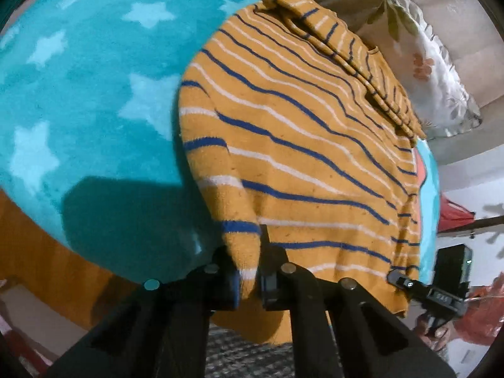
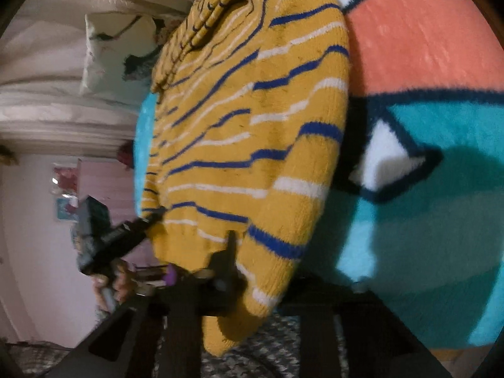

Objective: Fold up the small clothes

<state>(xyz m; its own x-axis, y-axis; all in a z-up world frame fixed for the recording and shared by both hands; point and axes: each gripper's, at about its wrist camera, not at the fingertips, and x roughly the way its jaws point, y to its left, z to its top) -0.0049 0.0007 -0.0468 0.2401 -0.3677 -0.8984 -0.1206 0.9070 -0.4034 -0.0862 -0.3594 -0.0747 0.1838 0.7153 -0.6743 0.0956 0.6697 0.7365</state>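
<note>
Mustard-yellow knitted sweater with blue and white stripes (image 1: 299, 145) drapes soft and floppy over the turquoise star-patterned fleece blanket (image 1: 78, 94); your left gripper (image 1: 247, 280) and right gripper (image 2: 249, 280) jaws each pinch a cuff, so hold there.

two close wrist views from opposite sides, sharing the sweater (image 1: 299, 145)

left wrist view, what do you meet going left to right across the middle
teal star blanket → striped yellow sweater → floral pillow
</note>
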